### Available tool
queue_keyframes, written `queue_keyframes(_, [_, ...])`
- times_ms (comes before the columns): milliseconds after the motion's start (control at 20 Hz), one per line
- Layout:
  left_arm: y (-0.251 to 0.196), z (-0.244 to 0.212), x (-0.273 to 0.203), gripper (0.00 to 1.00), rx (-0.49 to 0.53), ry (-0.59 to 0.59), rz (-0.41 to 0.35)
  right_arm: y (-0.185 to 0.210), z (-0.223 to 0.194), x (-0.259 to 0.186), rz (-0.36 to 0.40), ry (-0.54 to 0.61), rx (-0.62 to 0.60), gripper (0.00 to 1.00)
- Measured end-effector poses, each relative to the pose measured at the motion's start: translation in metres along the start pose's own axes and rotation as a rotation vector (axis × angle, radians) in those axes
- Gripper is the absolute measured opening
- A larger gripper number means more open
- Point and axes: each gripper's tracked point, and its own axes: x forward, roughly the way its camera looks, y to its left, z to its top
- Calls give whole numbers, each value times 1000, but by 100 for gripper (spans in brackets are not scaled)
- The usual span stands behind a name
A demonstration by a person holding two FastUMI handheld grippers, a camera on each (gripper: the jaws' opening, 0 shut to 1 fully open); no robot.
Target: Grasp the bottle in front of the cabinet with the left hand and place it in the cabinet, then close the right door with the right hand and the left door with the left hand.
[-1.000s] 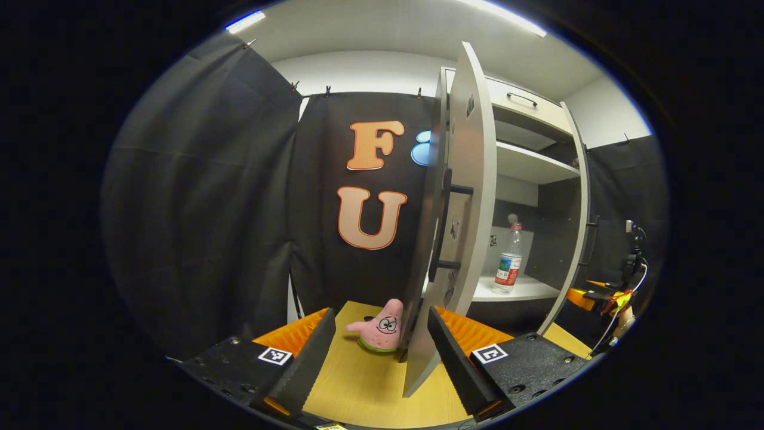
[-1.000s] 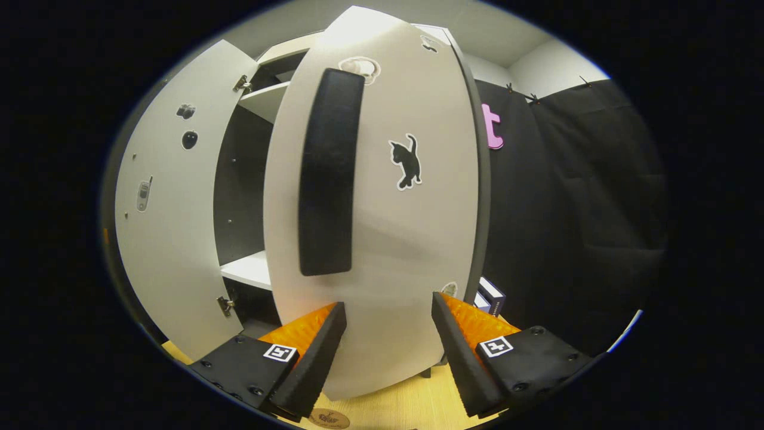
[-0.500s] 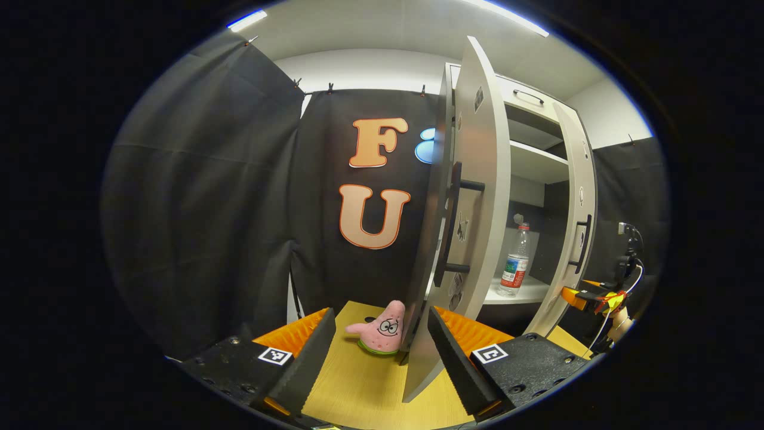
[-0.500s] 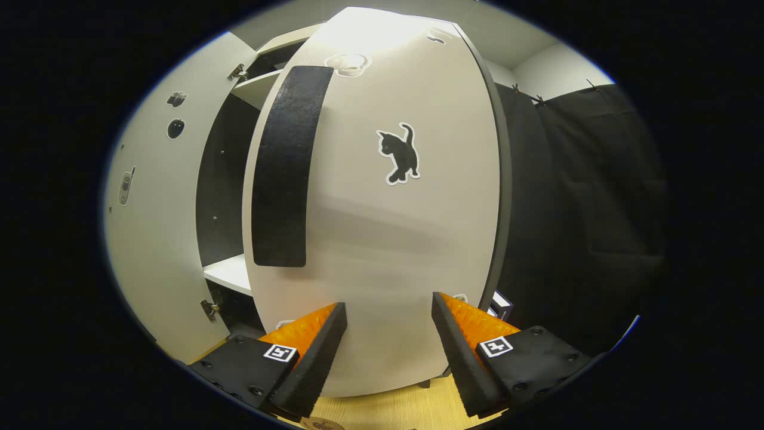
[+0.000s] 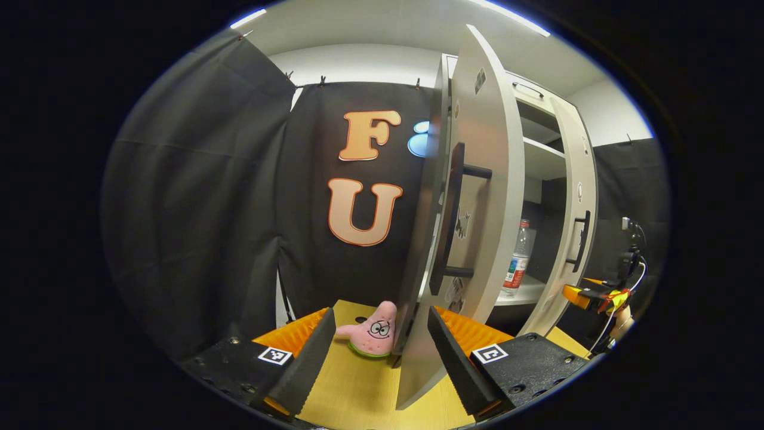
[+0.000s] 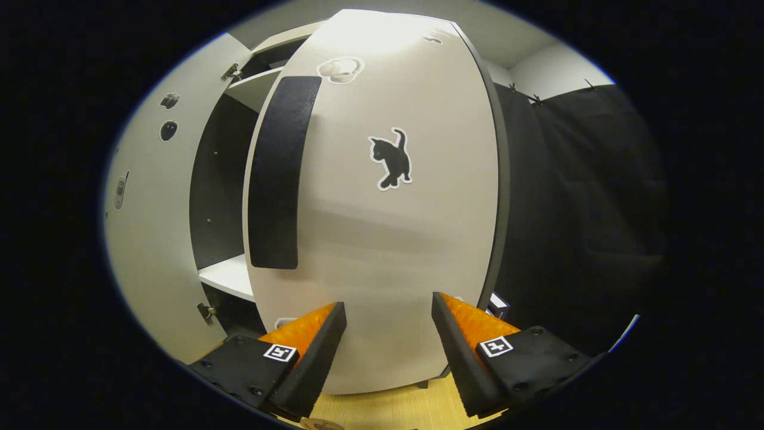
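The clear plastic bottle with a red label (image 5: 518, 258) stands on the cabinet's white lower shelf (image 5: 525, 292), ahead and right of the left gripper (image 5: 380, 352), whose jaws gape empty astride the pale left door's (image 5: 477, 197) bottom edge. The right gripper (image 6: 388, 349), also spread and empty, faces the pale right door (image 6: 382, 239) near its black bar handle (image 6: 276, 179). The doors might collide if both swing together. Whether either gripper touches its door is unclear; the left door half hides the bottle.
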Motion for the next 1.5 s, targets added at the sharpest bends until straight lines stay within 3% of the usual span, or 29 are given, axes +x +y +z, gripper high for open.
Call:
queue_keyframes(800, [-16,-7,3,94,25,26,-42,-60,35,-97,-84,-63,21,95])
queue_keyframes(850, [-16,-7,2,94,29,25,-42,-62,37,-100,-87,-64,20,100])
queue_keyframes(900, [-16,-7,2,94,28,26,-46,-64,37,-105,-88,-65,22,95])
queue_keyframes(1000, [-17,-8,3,94,17,31,-56,-65,40,-113,-86,-73,31,95])
queue_keyframes(1400, [-53,-12,4,94,38,42,-146,-85,47,-145,-110,-77,13,95])
queue_keyframes(1450, [-57,-12,3,94,42,42,-156,-88,46,-148,-113,-78,17,100])
queue_keyframes(1500, [-63,-12,4,94,48,41,-164,-92,46,-152,-118,-76,20,95])
